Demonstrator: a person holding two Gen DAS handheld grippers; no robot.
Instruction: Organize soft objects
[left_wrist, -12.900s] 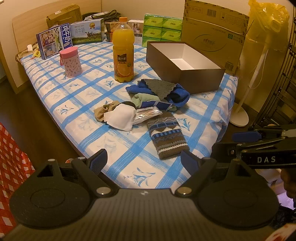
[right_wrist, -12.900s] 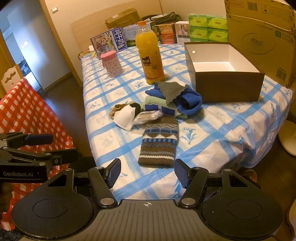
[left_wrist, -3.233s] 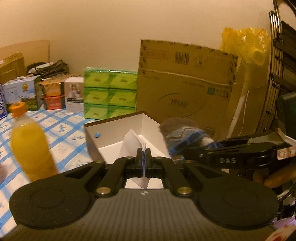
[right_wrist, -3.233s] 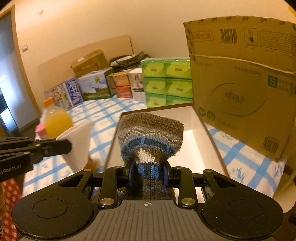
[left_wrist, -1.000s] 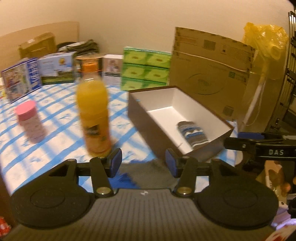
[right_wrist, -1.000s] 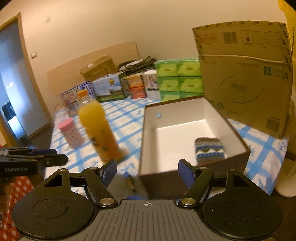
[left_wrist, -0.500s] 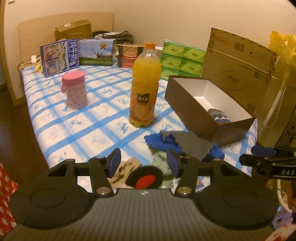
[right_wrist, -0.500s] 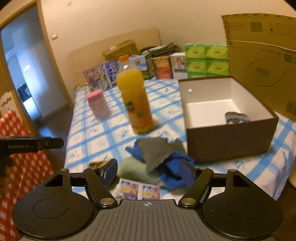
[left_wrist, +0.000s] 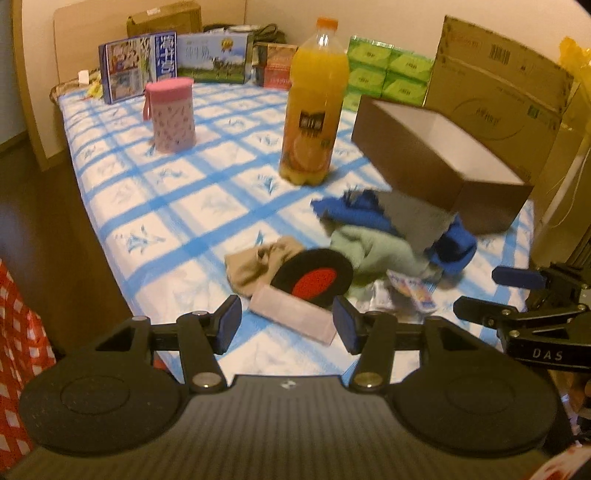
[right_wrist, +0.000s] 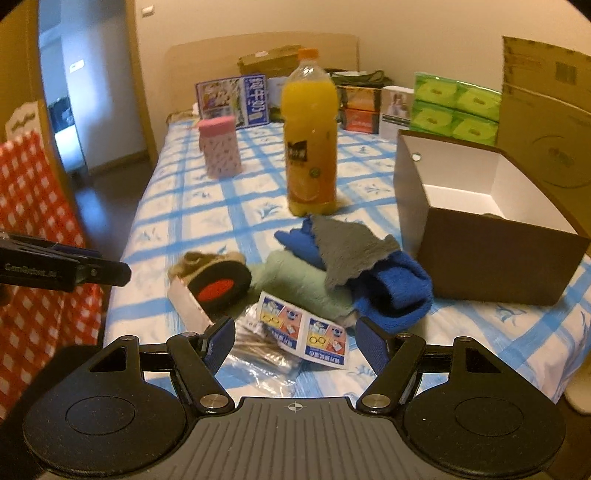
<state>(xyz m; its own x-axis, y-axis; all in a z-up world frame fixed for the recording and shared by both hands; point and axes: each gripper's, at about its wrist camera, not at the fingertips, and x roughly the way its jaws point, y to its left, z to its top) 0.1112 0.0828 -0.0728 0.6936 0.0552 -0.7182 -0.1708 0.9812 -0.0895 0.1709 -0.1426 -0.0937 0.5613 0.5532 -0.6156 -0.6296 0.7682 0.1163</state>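
Both grippers have dropped from the box (right_wrist: 491, 266) toward the pile (left_wrist: 373, 240) on the bed (left_wrist: 177, 206), tilted down. Left gripper (left_wrist: 287, 324) and right gripper (right_wrist: 295, 341) jaws gape, empty. Pile at twelve o'clock. Only the right view shows the packet (right_wrist: 306, 332) whole.

1. Blue cloth (right_wrist: 391, 288) with a grey rag (right_wrist: 347, 243) draped on it lies crumpled just left of the brown box (right_wrist: 491, 258).
2. Green cloth (right_wrist: 299, 280) lies bunched, touching its near-left side.
3. Tan sock (left_wrist: 255, 266) lies furthest left.
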